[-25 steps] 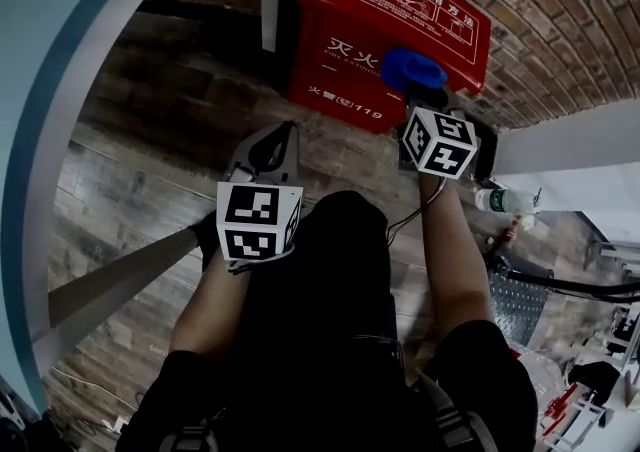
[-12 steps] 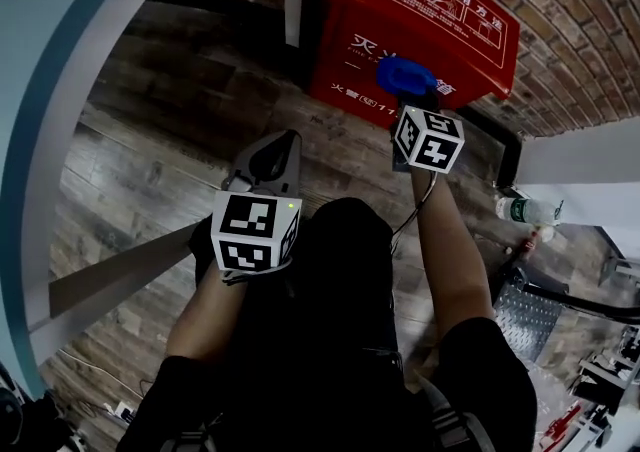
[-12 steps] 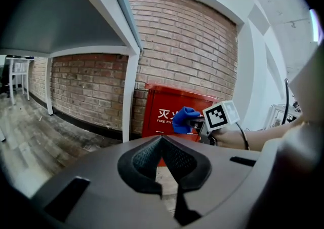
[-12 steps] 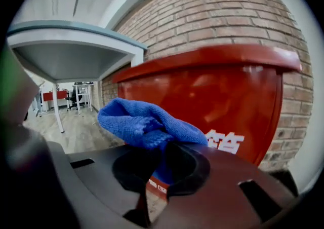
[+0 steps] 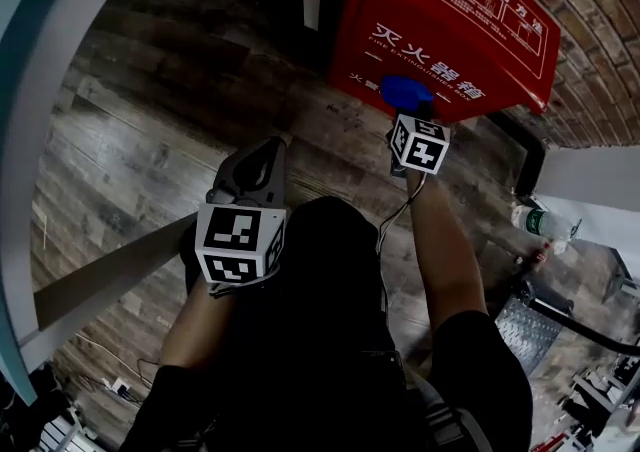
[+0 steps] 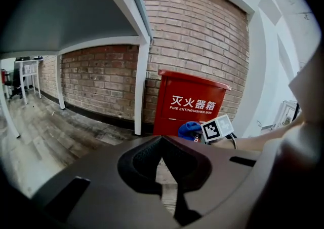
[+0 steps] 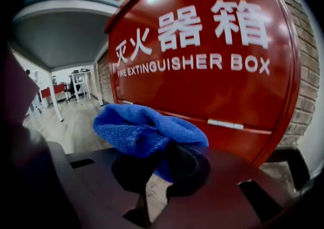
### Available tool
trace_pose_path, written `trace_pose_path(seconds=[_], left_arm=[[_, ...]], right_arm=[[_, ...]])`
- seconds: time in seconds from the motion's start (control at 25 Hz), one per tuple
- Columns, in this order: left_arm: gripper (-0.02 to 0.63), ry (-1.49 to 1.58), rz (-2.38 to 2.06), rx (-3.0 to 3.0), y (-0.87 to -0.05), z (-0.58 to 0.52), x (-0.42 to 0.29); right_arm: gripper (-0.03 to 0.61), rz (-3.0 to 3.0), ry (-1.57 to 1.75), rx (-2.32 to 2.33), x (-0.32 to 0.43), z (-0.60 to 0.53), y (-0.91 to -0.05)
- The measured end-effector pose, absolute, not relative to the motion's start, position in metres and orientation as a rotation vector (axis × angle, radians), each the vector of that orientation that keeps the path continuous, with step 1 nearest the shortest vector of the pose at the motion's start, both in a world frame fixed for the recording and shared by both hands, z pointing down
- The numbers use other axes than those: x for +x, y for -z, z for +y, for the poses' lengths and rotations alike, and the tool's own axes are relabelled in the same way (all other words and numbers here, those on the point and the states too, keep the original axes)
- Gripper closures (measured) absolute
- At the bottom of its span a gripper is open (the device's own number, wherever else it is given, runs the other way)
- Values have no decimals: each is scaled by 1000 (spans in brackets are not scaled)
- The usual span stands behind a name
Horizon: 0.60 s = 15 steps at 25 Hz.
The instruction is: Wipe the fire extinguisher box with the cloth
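Observation:
The red fire extinguisher box (image 5: 445, 25) stands on the floor against a brick wall, white lettering on its front (image 7: 202, 55); it also shows in the left gripper view (image 6: 190, 106). A bunched blue cloth (image 7: 144, 131) is pinched in my right gripper (image 7: 159, 164), which is shut on it and held close to the lower front of the box (image 5: 405, 95). My left gripper (image 5: 262, 162) hangs back over the wooden floor, well left of the box, jaws shut with nothing between them (image 6: 162, 159).
A white post (image 6: 140, 91) stands just left of the box. A large table top (image 5: 40, 90) curves along the left. A plastic bottle (image 5: 545, 224) lies on the floor at right, near a white wall. Wooden floor (image 5: 150, 130) spreads to the left.
The right gripper with the blue cloth has moved down the box's front toward its lower edge. The view has shifted closer to the box. The left gripper stays held back.

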<state>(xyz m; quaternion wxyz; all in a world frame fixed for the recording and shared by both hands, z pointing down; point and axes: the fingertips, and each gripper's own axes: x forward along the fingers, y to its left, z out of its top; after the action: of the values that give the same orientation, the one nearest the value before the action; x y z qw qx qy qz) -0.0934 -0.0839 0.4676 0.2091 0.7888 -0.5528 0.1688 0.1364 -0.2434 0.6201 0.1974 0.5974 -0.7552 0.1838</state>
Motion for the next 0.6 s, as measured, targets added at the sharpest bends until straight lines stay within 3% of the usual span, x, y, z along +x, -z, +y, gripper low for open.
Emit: trace_pose_path(seconds=[0.6], left_arm=[[607, -600, -1566, 2150, -493, -71, -97]], right_arm=[[531, -1773, -846, 1555, 172, -234, -801]])
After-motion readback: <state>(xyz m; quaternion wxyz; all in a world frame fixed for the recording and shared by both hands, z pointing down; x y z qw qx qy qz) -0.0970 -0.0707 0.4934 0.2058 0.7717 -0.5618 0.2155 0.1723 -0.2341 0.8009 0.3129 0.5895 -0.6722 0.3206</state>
